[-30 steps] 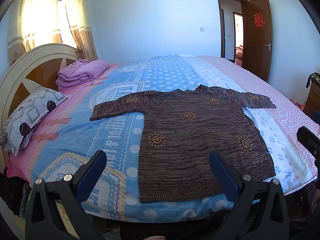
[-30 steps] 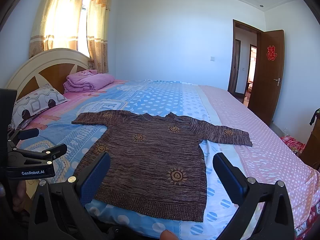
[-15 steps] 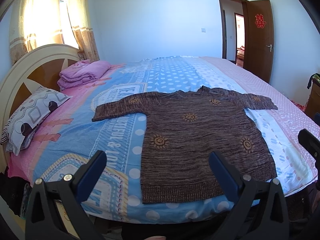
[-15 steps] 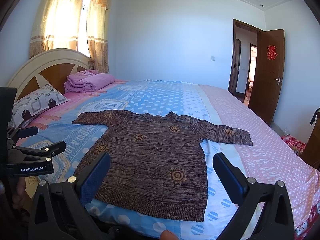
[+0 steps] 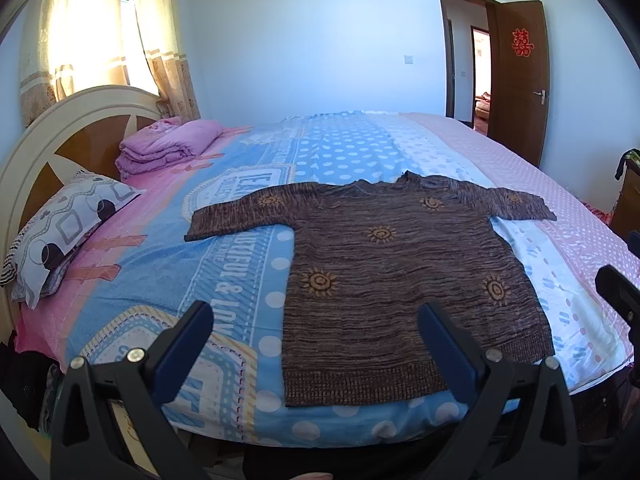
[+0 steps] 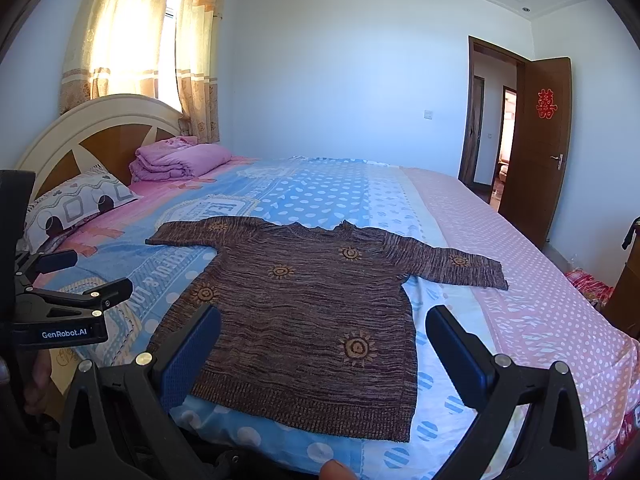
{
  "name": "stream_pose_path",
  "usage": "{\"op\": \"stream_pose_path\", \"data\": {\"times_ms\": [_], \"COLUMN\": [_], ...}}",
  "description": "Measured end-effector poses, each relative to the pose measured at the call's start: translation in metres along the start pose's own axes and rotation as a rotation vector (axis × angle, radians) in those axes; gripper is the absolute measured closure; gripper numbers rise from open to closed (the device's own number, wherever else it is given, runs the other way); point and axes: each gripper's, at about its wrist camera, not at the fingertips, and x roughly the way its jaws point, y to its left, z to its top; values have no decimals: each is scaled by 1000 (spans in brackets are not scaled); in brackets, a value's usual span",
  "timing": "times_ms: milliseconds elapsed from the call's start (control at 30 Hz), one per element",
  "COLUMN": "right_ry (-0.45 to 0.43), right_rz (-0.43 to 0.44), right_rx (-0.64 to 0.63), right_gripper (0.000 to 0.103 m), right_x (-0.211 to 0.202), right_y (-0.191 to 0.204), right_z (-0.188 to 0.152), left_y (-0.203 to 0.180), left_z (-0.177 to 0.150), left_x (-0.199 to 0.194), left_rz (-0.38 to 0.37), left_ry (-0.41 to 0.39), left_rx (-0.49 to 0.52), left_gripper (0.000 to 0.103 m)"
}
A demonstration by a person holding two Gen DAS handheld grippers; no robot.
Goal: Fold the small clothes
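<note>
Brown knit sweater (image 5: pixel 400 272) with orange sun motifs lies flat, face up, on the bed (image 5: pixel 224 264), hem at the near edge, both sleeves spread out sideways, collar toward the far side. Unfolded. It sits a bit lower and nearer in the left wrist view than a second ago; the shift is small, and its lay on the bedsheet is unchanged. Right wrist view barely differs.

Left tongs (image 5: pixel 316 344) hover above the near bed edge, jaws wide apart, empty, not touching the sweater. Right tongs (image 6: pixel 324 344) likewise wide apart, empty, over the hem area. Left tongs also show at the left edge of the right wrist view.

Folded pink blanket (image 5: pixel 168 148) and patterned pillow (image 5: pixel 68 228) sit near the headboard (image 5: pixel 52 136), well apart from the sweater. Brown door (image 5: pixel 520 80) is open at the far right.
</note>
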Motion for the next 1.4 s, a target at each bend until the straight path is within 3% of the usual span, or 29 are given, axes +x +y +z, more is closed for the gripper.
{"op": "stream_pose_path", "data": {"times_ms": [1400], "right_ry": [53], "right_rz": [41], "right_rx": [-23], "right_gripper": [1], "right_x": [21], "right_y": [-3], "right_z": [-7], "left_y": [4], "left_z": [1], "left_x": [18], "left_rz": [3], "left_ry": [24], "left_rx": [12], "left_gripper": [0]}}
